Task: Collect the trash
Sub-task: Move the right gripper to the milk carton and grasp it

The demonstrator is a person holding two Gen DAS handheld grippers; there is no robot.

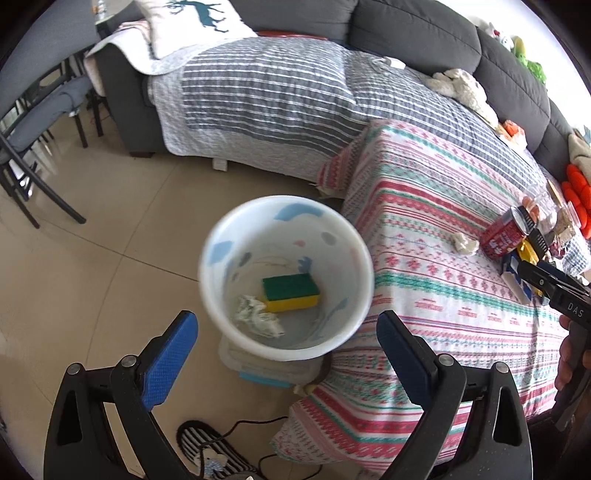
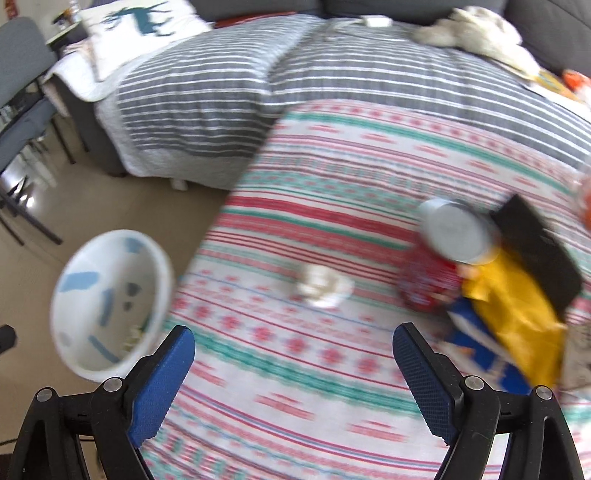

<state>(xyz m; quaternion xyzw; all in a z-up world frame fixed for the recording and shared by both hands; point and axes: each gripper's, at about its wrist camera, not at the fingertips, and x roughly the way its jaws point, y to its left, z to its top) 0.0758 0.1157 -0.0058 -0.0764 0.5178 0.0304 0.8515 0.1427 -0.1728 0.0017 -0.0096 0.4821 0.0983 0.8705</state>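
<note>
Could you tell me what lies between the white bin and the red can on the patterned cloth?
In the left wrist view, only bare patterned cloth and one crumpled tissue lie between the bin and the can.

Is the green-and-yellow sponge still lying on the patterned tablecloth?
No, the green-and-yellow sponge lies inside the white plastic bin beside a crumpled tissue.

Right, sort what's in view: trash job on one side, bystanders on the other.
Job:
white bin
sponge and crumpled tissue already in the bin
crumpled wad on the patterned cloth
red can
yellow wrapper

Just lying about:
deer pillow
striped blanket
slipper
</note>
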